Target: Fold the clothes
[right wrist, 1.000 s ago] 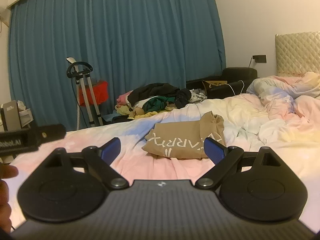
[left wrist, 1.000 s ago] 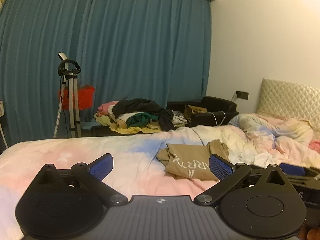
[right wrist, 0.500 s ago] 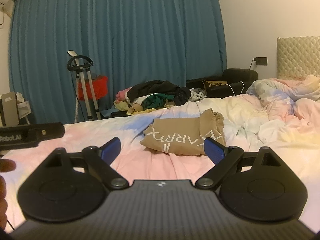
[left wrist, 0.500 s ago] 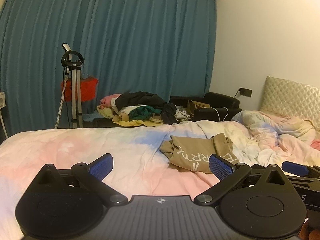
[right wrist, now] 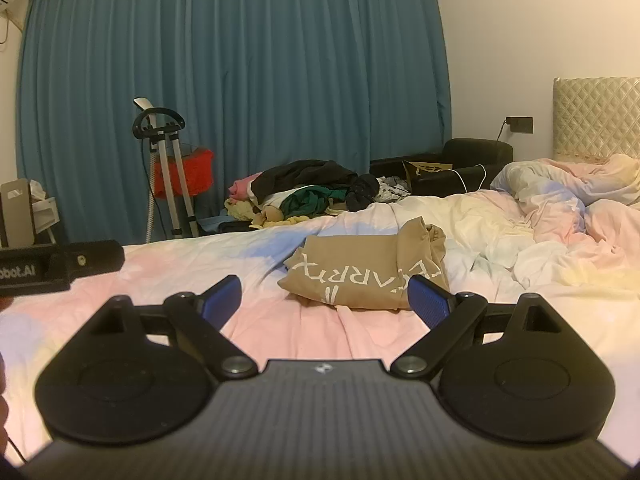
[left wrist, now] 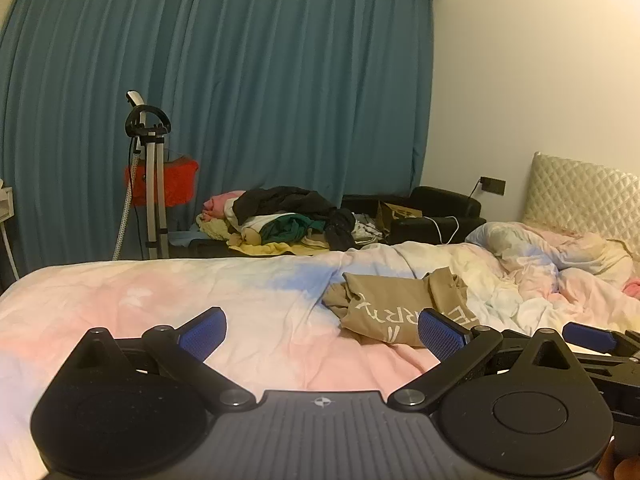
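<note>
A: What changed for you since a second ago?

B: Hardly anything. Your tan shirt (right wrist: 366, 274) still lies folded on the pink bedsheet (right wrist: 256, 264), far of both claws, with the clothes pile (right wrist: 304, 194) beyond the bed's far edge.

A: And the 2 claws?

B: Your left gripper (left wrist: 322, 330) and right gripper (right wrist: 326, 298) both stand spread wide, released, nothing between the blue pads (right wrist: 222, 296), touching no cloth.
</note>
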`<control>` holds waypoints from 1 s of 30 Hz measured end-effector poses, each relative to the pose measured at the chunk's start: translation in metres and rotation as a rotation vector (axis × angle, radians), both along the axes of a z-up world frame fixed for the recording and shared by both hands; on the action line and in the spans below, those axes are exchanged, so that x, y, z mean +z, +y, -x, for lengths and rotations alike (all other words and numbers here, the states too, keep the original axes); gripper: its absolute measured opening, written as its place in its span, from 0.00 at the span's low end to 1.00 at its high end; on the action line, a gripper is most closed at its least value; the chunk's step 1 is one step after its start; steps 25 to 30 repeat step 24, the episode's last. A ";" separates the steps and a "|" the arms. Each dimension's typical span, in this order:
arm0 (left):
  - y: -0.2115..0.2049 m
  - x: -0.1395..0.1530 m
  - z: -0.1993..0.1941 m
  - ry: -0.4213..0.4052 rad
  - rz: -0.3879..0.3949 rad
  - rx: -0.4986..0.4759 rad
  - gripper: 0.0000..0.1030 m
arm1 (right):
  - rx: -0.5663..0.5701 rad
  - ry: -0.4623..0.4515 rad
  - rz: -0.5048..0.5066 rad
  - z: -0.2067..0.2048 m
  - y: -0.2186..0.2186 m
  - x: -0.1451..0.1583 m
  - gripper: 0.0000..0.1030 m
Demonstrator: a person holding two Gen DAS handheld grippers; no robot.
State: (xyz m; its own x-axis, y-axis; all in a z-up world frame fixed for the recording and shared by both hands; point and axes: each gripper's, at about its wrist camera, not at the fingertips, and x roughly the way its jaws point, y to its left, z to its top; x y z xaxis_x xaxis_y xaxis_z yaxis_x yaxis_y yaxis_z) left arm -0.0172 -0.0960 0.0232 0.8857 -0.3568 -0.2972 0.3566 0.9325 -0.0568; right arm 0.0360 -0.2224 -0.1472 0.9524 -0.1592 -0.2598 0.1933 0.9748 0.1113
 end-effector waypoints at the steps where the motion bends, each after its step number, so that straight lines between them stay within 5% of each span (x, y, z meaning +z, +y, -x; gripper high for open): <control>1: 0.000 0.000 0.000 -0.001 -0.002 0.000 1.00 | 0.000 0.000 -0.001 0.001 0.001 -0.001 0.89; 30: -0.003 -0.001 0.004 0.003 -0.009 -0.014 1.00 | -0.003 0.015 -0.010 -0.004 -0.002 0.001 0.89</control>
